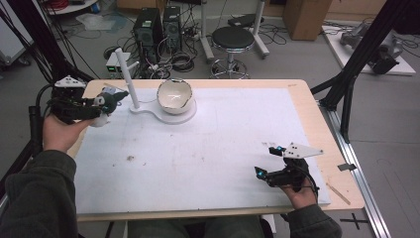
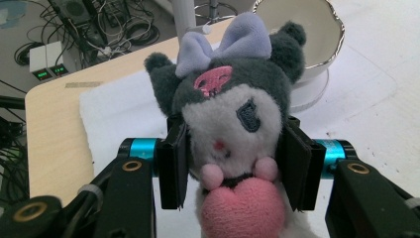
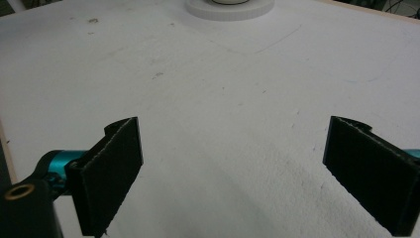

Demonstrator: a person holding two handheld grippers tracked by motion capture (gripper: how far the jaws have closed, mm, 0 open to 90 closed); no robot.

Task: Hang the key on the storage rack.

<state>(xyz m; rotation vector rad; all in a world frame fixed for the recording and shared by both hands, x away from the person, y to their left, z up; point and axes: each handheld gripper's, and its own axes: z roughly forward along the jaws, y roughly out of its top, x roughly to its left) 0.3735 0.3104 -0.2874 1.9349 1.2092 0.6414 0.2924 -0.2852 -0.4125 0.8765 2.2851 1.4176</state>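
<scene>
- Nearest the person, the right gripper [image 1: 271, 161] is resting low over the near right part of the white foam mat [image 1: 208, 148] that is covering the pale wooden table [image 1: 317, 124]; in the right gripper view its two black jaws are standing wide apart with only bare mat between them, holding nothing.
- The right hand [image 1: 297, 191] is lying close to the table's near edge, palm toward the mat, gripper pointing toward the middle.
- Farther off at the left edge, the left gripper [image 2: 233, 158] is clamping a small grey-and-white plush toy with a lilac bow and a pink heart [image 2: 233, 114]; the pads are pressing into both sides of its head, and the toy is hanging clear of the mat.
- The left hand [image 1: 62, 131] is cupping the gripper from below, aiming it level toward the far side.
- Judging by this, the carry step is under way: the toy is gripped and lifted.
- Beyond it, a white ceramic bowl with a silver scalloped rim [image 1: 174, 94] is sitting tilted on a white stand with an upright post [image 1: 130, 79].
- The next move probably calls for swinging the toy over the bowl's mouth, then lowering before parting the jaws.
</scene>
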